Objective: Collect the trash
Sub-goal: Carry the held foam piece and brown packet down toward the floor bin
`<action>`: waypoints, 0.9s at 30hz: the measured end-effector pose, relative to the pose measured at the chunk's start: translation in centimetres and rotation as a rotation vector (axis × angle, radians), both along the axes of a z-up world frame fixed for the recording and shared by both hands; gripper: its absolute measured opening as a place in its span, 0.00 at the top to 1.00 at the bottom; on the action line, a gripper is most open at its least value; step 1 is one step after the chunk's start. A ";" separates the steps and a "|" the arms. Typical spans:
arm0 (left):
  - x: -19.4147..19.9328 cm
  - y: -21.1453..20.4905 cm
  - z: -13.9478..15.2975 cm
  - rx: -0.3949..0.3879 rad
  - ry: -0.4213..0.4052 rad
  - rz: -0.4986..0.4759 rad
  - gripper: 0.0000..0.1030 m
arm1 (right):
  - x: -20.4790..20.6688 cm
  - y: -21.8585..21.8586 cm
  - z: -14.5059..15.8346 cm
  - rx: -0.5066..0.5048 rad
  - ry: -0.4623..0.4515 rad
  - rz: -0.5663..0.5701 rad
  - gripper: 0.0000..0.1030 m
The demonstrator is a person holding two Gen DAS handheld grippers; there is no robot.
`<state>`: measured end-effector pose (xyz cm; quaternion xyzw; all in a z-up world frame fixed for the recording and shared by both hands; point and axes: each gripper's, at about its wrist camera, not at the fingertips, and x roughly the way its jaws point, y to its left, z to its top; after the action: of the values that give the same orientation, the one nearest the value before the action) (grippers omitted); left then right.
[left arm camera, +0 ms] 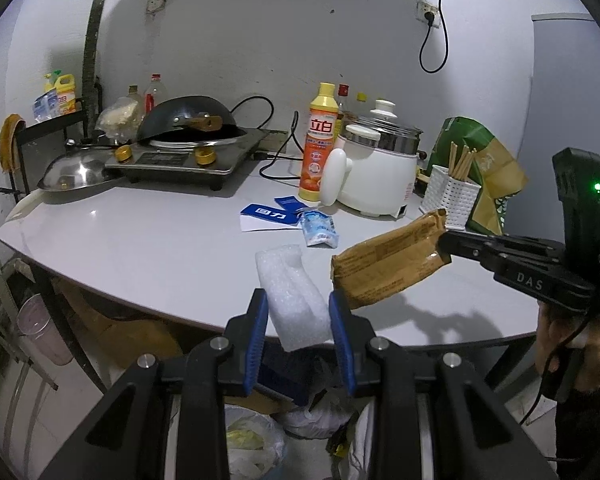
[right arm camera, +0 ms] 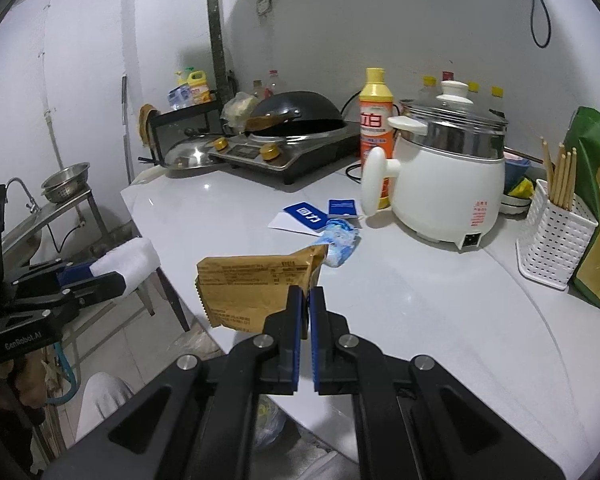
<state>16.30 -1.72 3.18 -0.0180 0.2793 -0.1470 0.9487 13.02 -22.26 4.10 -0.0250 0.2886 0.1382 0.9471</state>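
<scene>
Left gripper clamped on white foam piece, right gripper pinched on brown wrapper, both above worktop front edge.

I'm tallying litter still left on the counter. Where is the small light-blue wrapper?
The light-blue wrapper lies on the white counter, beside the blue-and-white card, in front of the orange detergent bottle.

Dim cool light, soft shadows, fisheye-warped edges.

Our left tongs grip white foam; our right tongs hold a brown packet above the bench.
</scene>
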 end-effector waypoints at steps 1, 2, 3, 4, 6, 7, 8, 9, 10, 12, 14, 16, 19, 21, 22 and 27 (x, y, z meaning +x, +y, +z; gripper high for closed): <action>-0.3 0.2 -0.1 -0.001 -0.001 0.004 0.70 | -0.1 0.3 0.0 -0.002 0.000 0.003 0.97; -0.6 0.7 -0.3 -0.005 -0.001 0.011 0.70 | -0.2 0.6 -0.1 -0.004 0.001 0.007 0.97; -0.8 1.1 -0.4 -0.007 0.000 0.017 0.70 | -0.4 1.0 -0.2 -0.008 0.002 0.014 0.97; -1.0 1.4 -0.5 -0.010 0.000 0.023 0.70 | -0.6 1.3 -0.3 -0.011 0.003 0.020 0.97; -1.4 2.2 -0.8 -0.017 0.003 0.035 0.70 | -0.9 2.2 -0.6 -0.019 0.010 0.035 0.97; -1.6 2.5 -1.0 -0.021 0.005 0.041 0.70 | -1.0 2.5 -0.8 -0.023 0.013 0.041 0.97; -1.9 2.9 -1.2 -0.024 0.006 0.047 0.70 | -1.1 2.9 -1.0 -0.027 0.016 0.048 0.97; -2.1 3.4 -1.5 -0.027 0.009 0.055 0.70 | -1.2 3.3 -1.1 -0.031 0.019 0.054 0.97; -2.3 3.7 -1.7 -0.029 0.011 0.060 0.70 | -1.3 3.7 -1.4 -0.039 0.023 0.062 0.97; -2.7 4.6 -2.2 -0.033 0.017 0.074 0.70 | -1.4 4.7 -1.9 -0.051 0.029 0.075 0.97; -3.1 5.4 -2.6 -0.038 0.022 0.086 0.70 | -1.4 5.4 -2.4 -0.056 0.036 0.087 0.97; -3.6 6.4 -3.1 -0.044 0.026 0.103 0.70 | -1.6 6.4 -2.9 -0.065 0.045 0.104 0.97; -4.2 7.8 -3.9 -0.059 0.035 0.130 0.70 | -1.7 7.9 -3.6 -0.083 0.057 0.126 0.97; -4.4 8.5 -4.6 -0.070 0.045 0.144 0.70 | -1.8 8.9 -4.2 -0.096 0.066 0.141 0.97; -4.6 8.8 -5.0 -0.074 0.050 0.148 0.70 | -1.9 9.3 -4.5 -0.100 0.069 0.146 0.97; -5.3 10.3 -7.5 -0.095 0.084 0.172 0.71 | -1.9 11.4 -6.3 -0.114 0.098 0.190 0.97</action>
<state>10.98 8.63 -4.27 -0.0928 0.3091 -0.0774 0.9433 11.13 -10.89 -2.18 -0.0994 0.3382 0.2116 0.9116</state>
